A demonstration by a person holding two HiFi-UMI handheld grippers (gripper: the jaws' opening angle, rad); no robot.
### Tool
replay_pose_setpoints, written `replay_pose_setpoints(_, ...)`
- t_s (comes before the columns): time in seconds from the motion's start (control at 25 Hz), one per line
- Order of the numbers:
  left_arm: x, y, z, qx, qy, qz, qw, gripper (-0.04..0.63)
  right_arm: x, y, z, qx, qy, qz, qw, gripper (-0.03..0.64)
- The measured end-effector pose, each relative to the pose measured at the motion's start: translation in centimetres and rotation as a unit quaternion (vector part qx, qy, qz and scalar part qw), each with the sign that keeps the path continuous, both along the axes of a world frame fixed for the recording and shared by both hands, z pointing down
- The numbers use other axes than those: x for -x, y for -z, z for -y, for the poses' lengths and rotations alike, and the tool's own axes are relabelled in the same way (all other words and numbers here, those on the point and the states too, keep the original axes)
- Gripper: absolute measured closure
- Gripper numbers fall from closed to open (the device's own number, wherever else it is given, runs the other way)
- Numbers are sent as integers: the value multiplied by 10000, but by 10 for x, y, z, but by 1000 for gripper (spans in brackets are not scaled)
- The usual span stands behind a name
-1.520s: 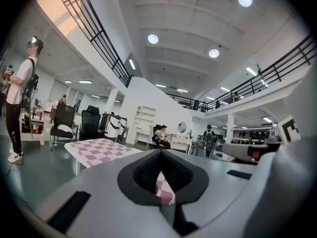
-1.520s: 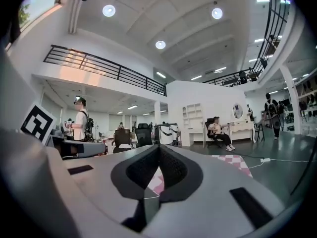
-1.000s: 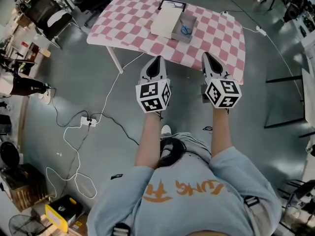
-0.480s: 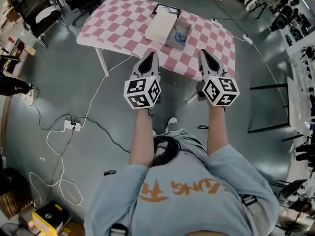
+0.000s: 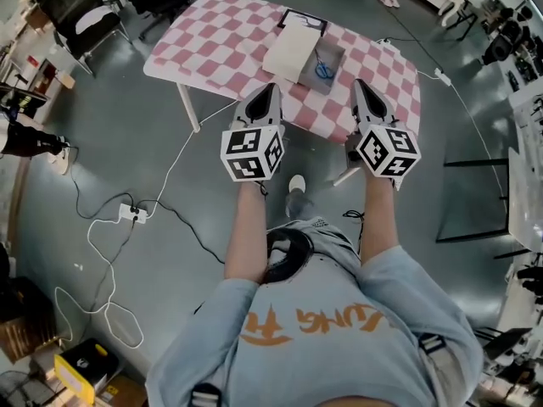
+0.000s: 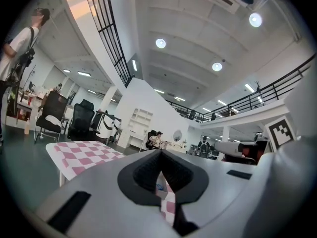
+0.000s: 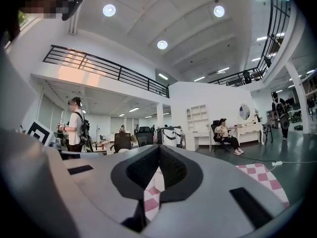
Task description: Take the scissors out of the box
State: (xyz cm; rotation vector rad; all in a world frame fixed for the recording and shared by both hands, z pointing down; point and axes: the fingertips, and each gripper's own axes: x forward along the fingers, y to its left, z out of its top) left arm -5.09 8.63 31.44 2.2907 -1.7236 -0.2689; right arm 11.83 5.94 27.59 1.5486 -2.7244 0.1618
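An open grey box (image 5: 326, 55) sits on the pink-and-white checked table (image 5: 221, 32), with its pale lid (image 5: 289, 51) lying beside it on the left. Blue-handled scissors (image 5: 321, 69) lie inside the box. My left gripper (image 5: 272, 87) is held level with its tip over the table's near edge, just left of the box, and its jaws are shut and empty (image 6: 161, 152). My right gripper (image 5: 359, 83) is level too, to the right of the box, shut with nothing in it (image 7: 158, 147). Neither gripper touches the box.
White cables and a power strip (image 5: 133, 214) trail over the floor at left. Office chairs (image 5: 85, 19) stand beyond the table's left end, and a black frame (image 5: 479, 202) is at right. A standing person (image 6: 17, 48) and a seated person (image 7: 225, 133) are farther off.
The person has stepped toward the table. Both grippers moved forward together, and their tips now reach its near edge on either side of the box.
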Motion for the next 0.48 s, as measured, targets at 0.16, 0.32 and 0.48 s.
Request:
replay_pose_setpoints(0.16, -2, -8, 25, 89, 42, 69, 9999, 578, 0, -8, 28, 28, 78, 115, 9999, 618)
replay_pose_setpoints(0.32, -18, -14, 62, 165, -29, 127, 9998, 578, -16, -17, 64, 103, 11, 205, 9997, 618)
replay_pose_setpoints(0.48, -40, -26, 102, 276, -133, 159, 9994, 578, -41, -30, 109, 263, -101, 355, 9990, 618)
